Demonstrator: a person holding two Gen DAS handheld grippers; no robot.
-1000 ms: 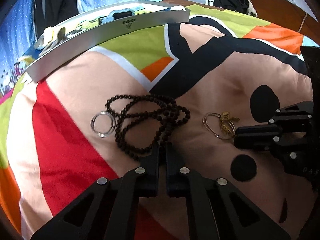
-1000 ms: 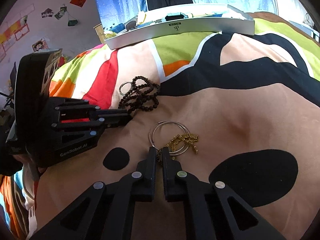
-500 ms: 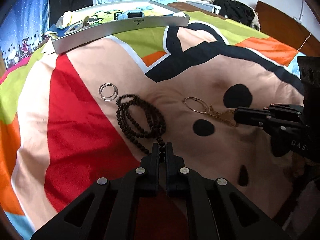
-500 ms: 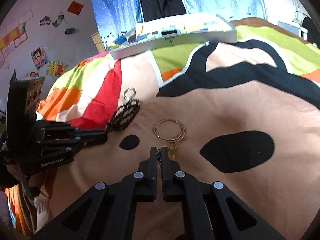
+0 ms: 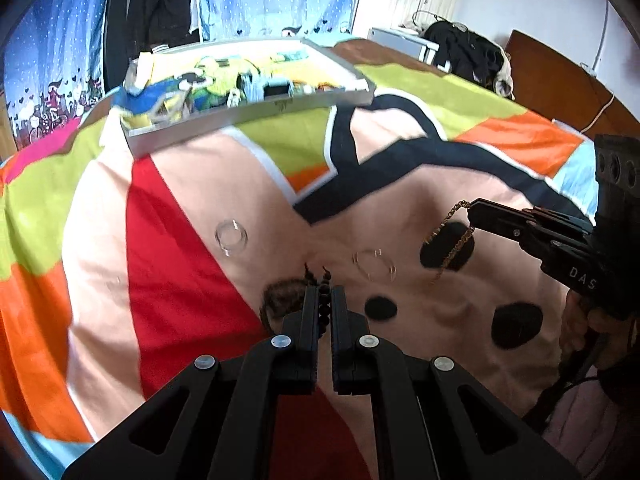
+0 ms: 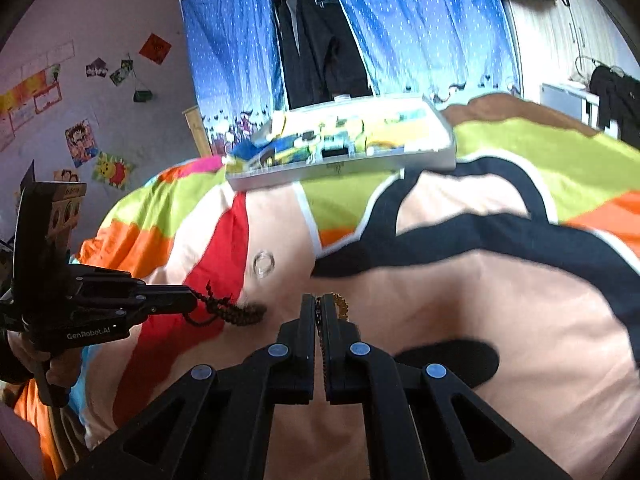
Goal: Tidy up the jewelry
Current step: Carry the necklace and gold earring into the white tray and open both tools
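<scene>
Above a brightly patterned bedspread (image 5: 192,208), the left gripper (image 5: 324,300) pinches a strand of dark beaded necklace (image 5: 320,280) between its nearly closed fingers, the rest of the beads trailing down in a blurred bunch toward the cover just below and left of the tips. In the right wrist view that same gripper reaches in from the left edge with the beads (image 6: 228,312) hanging from its tip. The right gripper (image 6: 319,312) is pressed together on a gold chain (image 6: 340,304); from the left wrist view the chain (image 5: 452,236) dangles in a loop from its fingertips, clear of the bedspread, over a black spot in the print. A small pair of silver rings (image 5: 231,236) lies on the peach area near the red panel, and a larger thin hoop (image 5: 374,266), blurred, lies between the rings and the hanging chain. At the far side of the bed rests a grey tray (image 5: 256,116) filled with colourful items too blurred to identify.
</scene>
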